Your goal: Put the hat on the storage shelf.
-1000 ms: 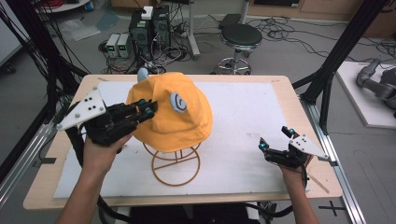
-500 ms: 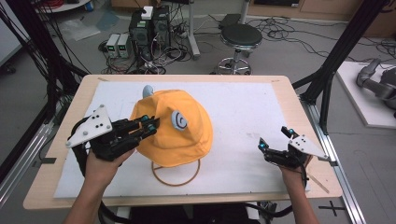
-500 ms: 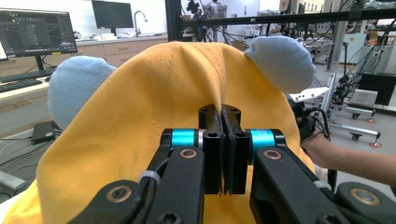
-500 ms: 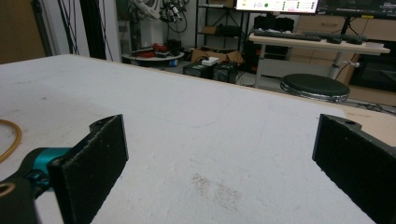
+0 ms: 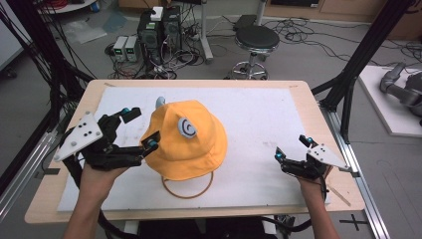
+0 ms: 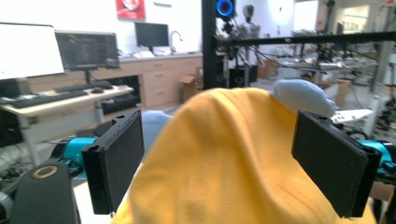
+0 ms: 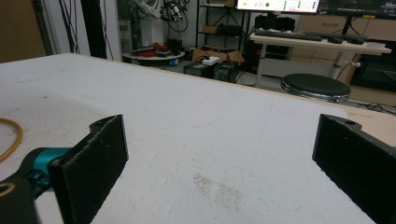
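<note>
While the person's left hand [image 5: 99, 174] comes in from the near edge of the worktop, the left gripper [image 5: 141, 128] sits toward the left edge, its two black jaws spread wide apart. One jaw tip lies near the yellow cloth bucket hat's [image 5: 186, 142] left brim and the other farther back, clear of the cloth; whether the near tip touches the fabric I cannot tell. In the left gripper view the hat [image 6: 233, 158] rises between the two parted pads [image 6: 116, 163], and neither pad presses on it.

That hat stands near the middle of the white mat [image 5: 259, 119] that covers the light wooden worktop [image 5: 303, 87]. It sits on a thin wire stand whose round base ring [image 5: 188, 191] shows under the brim on the near side. A pale round patch with a dark swirl [image 5: 186, 128] is sewn on the crown, and a small pale blue ear [image 5: 159, 102] sticks up at the hat's far left side.

Toward the right edge of the worktop, well apart from the hat, the right gripper [image 5: 293, 148] rests low over the mat in the person's right hand [image 5: 311, 181]. Its jaws are also spread wide with nothing between them; the right gripper view shows bare mat [image 7: 210, 140] between the pads and a short arc of the base ring [image 7: 11, 140] at the left edge.
</note>
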Motion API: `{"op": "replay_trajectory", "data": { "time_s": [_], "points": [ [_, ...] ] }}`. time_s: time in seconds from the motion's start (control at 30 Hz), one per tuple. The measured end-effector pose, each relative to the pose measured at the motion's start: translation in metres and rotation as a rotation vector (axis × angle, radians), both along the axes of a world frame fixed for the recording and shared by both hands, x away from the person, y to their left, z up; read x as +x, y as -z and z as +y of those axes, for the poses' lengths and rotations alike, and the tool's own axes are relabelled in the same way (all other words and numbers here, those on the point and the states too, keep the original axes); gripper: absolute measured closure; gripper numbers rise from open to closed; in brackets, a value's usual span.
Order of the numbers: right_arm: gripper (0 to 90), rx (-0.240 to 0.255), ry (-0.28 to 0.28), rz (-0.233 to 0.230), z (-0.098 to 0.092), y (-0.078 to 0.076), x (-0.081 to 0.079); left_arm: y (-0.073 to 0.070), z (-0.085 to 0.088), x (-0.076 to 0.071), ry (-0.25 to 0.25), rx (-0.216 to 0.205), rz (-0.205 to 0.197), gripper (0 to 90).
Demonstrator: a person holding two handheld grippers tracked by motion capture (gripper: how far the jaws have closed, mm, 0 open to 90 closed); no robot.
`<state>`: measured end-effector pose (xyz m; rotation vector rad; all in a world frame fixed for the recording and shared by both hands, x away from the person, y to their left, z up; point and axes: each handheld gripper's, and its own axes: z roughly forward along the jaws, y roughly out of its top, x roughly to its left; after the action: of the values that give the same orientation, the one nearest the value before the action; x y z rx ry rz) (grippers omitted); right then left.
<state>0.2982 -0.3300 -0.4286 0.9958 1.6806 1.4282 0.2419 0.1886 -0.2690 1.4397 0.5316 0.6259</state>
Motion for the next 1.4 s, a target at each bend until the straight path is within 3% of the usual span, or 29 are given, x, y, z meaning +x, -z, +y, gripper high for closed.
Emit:
{"op": "replay_trajectory", "data": {
  "time_s": [0.1, 0.13, 0.2, 0.3, 0.47, 0.6, 0.83, 1.03, 1.2, 1.3, 1.4],
  "points": [
    [3.1, 0.0, 0.001, -0.001, 0.0, 0.0, 0.0, 0.001, 0.014, 0.002, -0.068, -0.027, -0.02, 15.4],
    [3.1, 0.0, 0.001, -0.001, 0.0, 0.0, 0.0, 0.001, 0.014, 0.002, -0.068, -0.027, -0.02, 15.5],
    [3.1, 0.002, 0.001, 0.0, 0.0, 0.0, 0.0, 0.003, 0.026, 0.006, -0.112, -0.062, -0.025, 15.4],
    [3.1, 0.005, 0.001, 0.004, 0.001, 0.0, 0.0, 0.005, 0.033, 0.008, -0.144, -0.073, -0.028, 15.4],
    [3.1, 0.003, 0.002, 0.001, 0.001, 0.0, 0.0, 0.014, 0.051, 0.018, -0.253, -0.09, -0.035, 15.4],
    [3.1, 0.003, 0.003, -0.001, 0.001, 0.0, 0.0, 0.027, 0.064, 0.026, -0.327, -0.104, -0.036, 15.4],
    [3.1, 0.002, 0.002, -0.006, 0.0, 0.0, 0.001, 0.058, 0.087, 0.036, -0.406, -0.121, -0.018, 15.4],
    [3.1, 0.006, 0.003, -0.007, 0.0, 0.0, 0.002, 0.09, 0.097, 0.028, -0.424, -0.113, -0.002, 15.4],
    [3.0, 0.011, 0.002, -0.006, 0.002, 0.0, 0.003, 0.102, 0.1, 0.023, -0.432, -0.096, 0.006, 15.4],
    [3.0, 0.008, 0.001, -0.01, 0.004, 0.0, 0.005, 0.109, 0.097, 0.021, -0.426, -0.047, 0.004, 15.4],
    [3.0, 0.014, 0.004, -0.008, 0.003, 0.0, 0.006, 0.113, 0.097, 0.021, -0.421, -0.027, 0.005, 15.4]
  ]
}}
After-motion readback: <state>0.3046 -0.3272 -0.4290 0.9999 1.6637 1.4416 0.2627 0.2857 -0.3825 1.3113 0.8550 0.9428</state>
